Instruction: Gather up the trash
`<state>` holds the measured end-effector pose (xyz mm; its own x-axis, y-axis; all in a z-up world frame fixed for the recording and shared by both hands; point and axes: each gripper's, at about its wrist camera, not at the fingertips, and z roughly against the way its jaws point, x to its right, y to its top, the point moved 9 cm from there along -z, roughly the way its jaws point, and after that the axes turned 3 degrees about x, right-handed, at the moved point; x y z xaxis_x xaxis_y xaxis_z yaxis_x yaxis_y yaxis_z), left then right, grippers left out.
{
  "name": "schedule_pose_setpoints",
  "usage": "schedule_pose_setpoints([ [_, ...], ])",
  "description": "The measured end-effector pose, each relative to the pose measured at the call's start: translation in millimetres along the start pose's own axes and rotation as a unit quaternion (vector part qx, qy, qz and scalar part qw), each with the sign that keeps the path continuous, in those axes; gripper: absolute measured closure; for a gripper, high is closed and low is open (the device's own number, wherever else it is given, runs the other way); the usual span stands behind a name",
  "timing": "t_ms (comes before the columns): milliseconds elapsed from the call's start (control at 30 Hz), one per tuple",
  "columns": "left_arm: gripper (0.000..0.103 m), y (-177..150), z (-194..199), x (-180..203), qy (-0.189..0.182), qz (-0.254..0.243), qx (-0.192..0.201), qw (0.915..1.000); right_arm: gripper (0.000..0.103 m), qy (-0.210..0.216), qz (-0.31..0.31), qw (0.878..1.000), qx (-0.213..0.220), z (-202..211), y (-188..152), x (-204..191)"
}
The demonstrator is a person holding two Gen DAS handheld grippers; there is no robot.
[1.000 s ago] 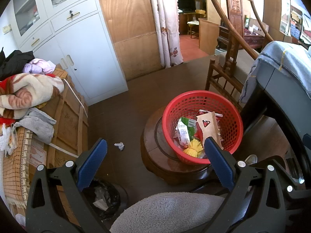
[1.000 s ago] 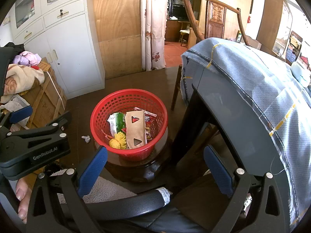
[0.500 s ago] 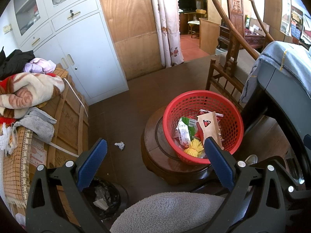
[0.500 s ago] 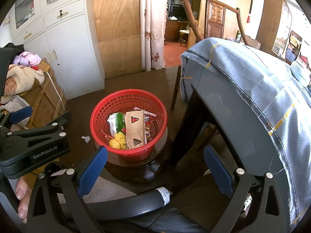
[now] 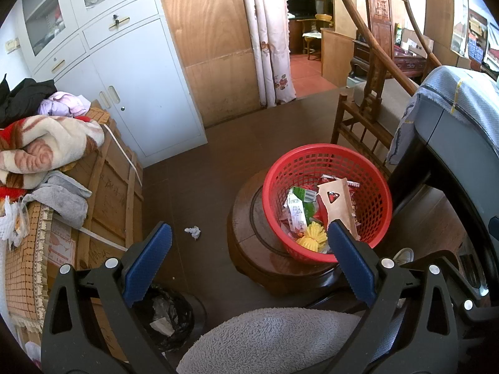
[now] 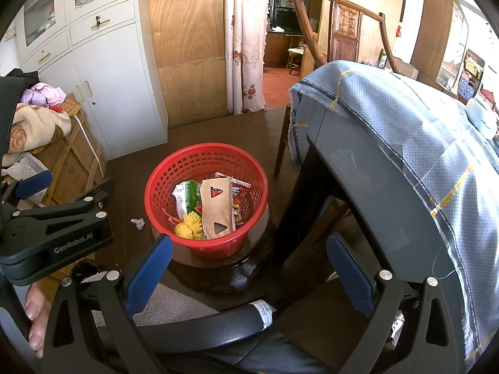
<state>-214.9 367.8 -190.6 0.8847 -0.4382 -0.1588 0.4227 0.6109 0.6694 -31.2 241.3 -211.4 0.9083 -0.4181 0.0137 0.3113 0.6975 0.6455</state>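
A red mesh basket (image 5: 312, 159) (image 6: 193, 160) stands on a round dark wooden stool (image 5: 249, 249). It holds snack wrappers, a brown paper bag (image 6: 216, 208) and a yellow ball (image 6: 188, 229). A crumpled white paper scrap (image 5: 193, 232) (image 6: 138, 222) lies on the floor left of the stool. My left gripper (image 5: 246, 246) is open and empty, above and short of both. My right gripper (image 6: 248, 260) is open and empty, above the stool's near side. The left gripper's body (image 6: 56, 233) shows at the left of the right wrist view.
A black-lined bin (image 5: 165, 318) sits on the floor by a wooden crate (image 5: 106, 193) piled with blankets. A grey cloth-covered table (image 6: 405, 168), a wooden chair (image 5: 368, 106), white cabinets (image 5: 124, 71) and a black chair arm (image 6: 199, 327) surround the stool.
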Motion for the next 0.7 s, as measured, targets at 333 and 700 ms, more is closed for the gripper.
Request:
schedule_pose_setpoints([
  [333,0.007,-0.4,-0.1,-0.6,0.0,0.0,-0.001,1.0,0.006,-0.001,-0.001,1.0,0.001,0.8,1.8,1.1],
  [700,0.007,-0.2,-0.2,-0.3,0.0,0.0,-0.001,1.0,0.006,-0.001,-0.001,1.0,0.002,0.7,1.1,0.6],
])
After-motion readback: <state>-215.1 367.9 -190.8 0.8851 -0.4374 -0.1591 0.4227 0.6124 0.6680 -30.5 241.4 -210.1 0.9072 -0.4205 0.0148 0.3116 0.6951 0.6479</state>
